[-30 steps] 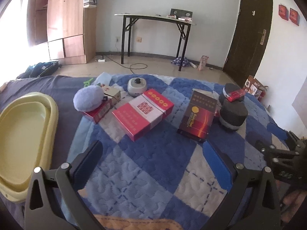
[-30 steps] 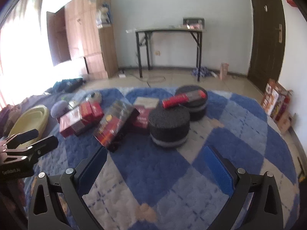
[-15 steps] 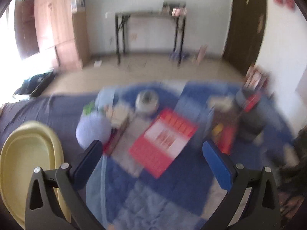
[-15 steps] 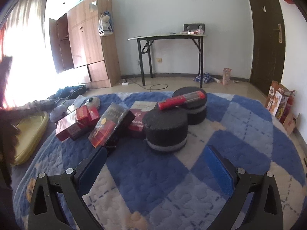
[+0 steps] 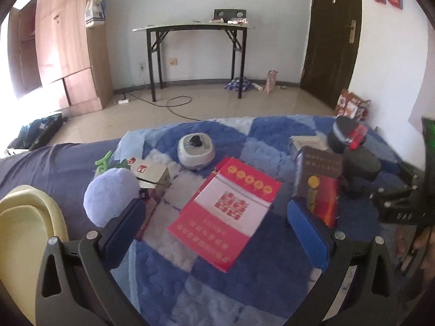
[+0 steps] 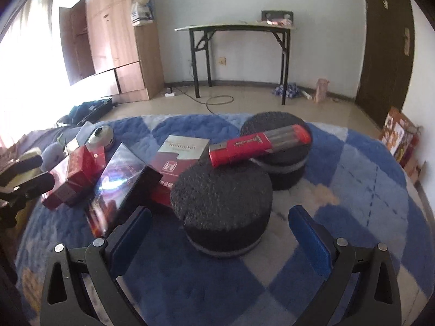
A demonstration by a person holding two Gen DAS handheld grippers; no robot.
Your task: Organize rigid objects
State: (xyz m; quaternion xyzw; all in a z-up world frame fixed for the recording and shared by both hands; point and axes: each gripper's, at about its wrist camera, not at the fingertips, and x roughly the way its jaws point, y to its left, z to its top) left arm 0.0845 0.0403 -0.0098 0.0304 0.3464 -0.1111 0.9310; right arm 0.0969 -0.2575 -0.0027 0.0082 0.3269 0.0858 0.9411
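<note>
**Both tools spread wide over the cluttered quilt**

The left tool gapes wide and grips nothing, its blue pads on either side of the red-and-white box on the blue checked quilt. The right tool is equally spread and unladen, flanking the nearer black foam puck. A yellow basin sits at the left. Farther off lie a lavender puff, a dark brown box, a grey round device and a red screwdriver case atop the second puck.
</note>
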